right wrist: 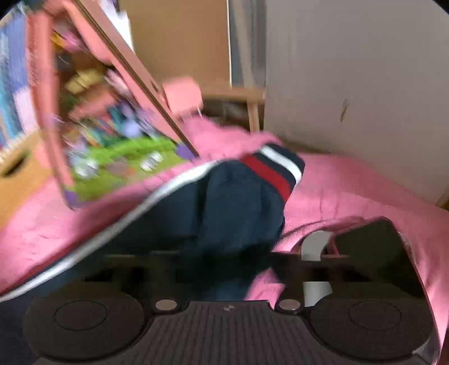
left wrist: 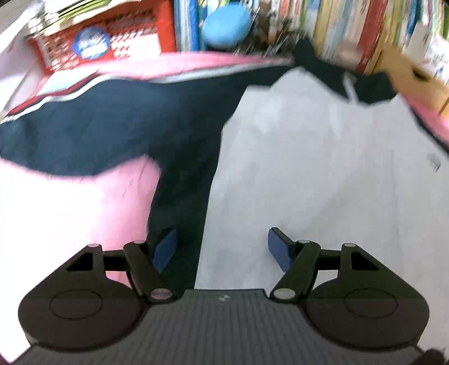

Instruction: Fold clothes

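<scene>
Lying on the pink bed cover (left wrist: 70, 213), the navy-and-white shirt (left wrist: 322, 174) could bunch up. The left hand-held gripper (left wrist: 221, 250) hangs apart, empty. The right hand-held gripper (right wrist: 224, 269) looks clamped on the striped sleeve (right wrist: 238, 202); it might slip.

L wrist cam: steep look down, close over the white-and-navy shirt (left wrist: 308, 174) on the pink bedspread (left wrist: 78, 202), facing a bookshelf (left wrist: 350, 25). R wrist cam: lower, very near the shirt's navy sleeve (right wrist: 238, 202), facing a wall corner. Shared: shirt + bedspread.
</scene>
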A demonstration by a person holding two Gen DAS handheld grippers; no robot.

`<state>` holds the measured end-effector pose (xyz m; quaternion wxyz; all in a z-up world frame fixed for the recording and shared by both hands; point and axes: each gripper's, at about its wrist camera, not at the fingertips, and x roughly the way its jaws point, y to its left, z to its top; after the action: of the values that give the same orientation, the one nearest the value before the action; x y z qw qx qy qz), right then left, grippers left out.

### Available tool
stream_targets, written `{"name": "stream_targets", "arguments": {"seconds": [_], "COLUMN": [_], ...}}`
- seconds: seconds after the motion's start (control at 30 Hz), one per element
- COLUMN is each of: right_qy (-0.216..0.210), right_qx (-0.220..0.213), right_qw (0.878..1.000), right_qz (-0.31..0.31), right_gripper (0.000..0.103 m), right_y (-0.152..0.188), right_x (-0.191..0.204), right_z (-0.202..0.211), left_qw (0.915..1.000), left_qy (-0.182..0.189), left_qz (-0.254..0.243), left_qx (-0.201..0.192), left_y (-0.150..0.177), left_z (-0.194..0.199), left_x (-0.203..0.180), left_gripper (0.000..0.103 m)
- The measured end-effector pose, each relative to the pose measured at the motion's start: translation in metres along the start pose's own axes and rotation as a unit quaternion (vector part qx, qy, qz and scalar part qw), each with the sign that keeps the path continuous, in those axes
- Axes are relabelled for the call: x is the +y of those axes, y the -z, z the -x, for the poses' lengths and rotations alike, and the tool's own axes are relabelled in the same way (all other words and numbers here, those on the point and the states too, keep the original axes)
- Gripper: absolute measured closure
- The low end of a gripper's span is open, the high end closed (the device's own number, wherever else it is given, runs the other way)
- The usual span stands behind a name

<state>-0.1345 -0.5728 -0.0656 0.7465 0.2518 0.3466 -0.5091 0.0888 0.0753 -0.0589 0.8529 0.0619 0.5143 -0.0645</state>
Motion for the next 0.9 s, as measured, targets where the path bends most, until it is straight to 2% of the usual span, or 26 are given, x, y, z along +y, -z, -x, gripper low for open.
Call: {"name": "stream_targets", "arguments": {"seconds": [0.13,0.27,0.3,0.33,0.37,0.4,0.47,0.53,0.6,0.67,0.7,0.9], "right_qy": [0.001,0.024,0.03,0.024,0.016,-0.007,-0.09,-0.182,-0.254,-0.312,-0.324,-0.312], "right_qx": [-0.025,-0.012,-0.008,-0.03,-0.056,-0.088,-0.113,-0.085,-0.045,-0.009,-0.001,0.042], "right_qw": [0.997,0.993,0.992,0.989,0.985,0.978,0.96,0.936,0.904,0.865,0.849,0.805], "right_qz": [0.078,0.111,0.119,0.141,0.164,0.19,0.242,0.289,0.341,0.394,0.418,0.502], "right_gripper": [0.079,0.074,0.067,0.06,0.041,0.028,0.025,0.024,0.024,0.023,0.021,0.018], "right_y": [-0.024,-0.033,-0.036,-0.025,-0.013,0.005,0.05,0.085,0.13,0.177,0.194,0.287], "right_x": [0.008,0.022,0.026,0.03,0.034,0.036,0.041,0.047,0.053,0.055,0.053,0.017], "right_z": [-0.035,-0.034,-0.033,-0.016,0.003,0.03,0.083,0.126,0.168,0.211,0.231,0.307], "left_qw": [0.9992,0.9982,0.9983,0.9984,0.9986,0.9987,0.9987,0.9988,0.999,0.9991,0.999,0.9969], "left_qy": [-0.032,-0.051,-0.052,-0.053,-0.052,-0.051,-0.048,-0.045,-0.04,-0.03,-0.028,0.031], "left_qz": [0.021,0.031,0.025,0.018,0.011,0.002,-0.012,-0.019,-0.02,-0.027,-0.033,-0.069], "left_qx": [0.006,0.009,0.007,0.004,0.001,-0.002,-0.007,-0.008,-0.008,-0.008,-0.009,0.023], "left_y": [0.015,0.021,0.023,0.024,0.027,0.032,0.041,0.053,0.066,0.08,0.086,0.134], "left_z": [0.01,0.021,0.026,0.03,0.036,0.041,0.051,0.058,0.068,0.078,0.082,0.104], "left_x": [0.0,0.0,-0.001,-0.002,-0.003,-0.004,-0.005,-0.003,0.005,0.015,0.02,0.057], "left_gripper": [0.026,0.028,0.028,0.028,0.028,0.028,0.028,0.028,0.028,0.027,0.027,0.024]}}
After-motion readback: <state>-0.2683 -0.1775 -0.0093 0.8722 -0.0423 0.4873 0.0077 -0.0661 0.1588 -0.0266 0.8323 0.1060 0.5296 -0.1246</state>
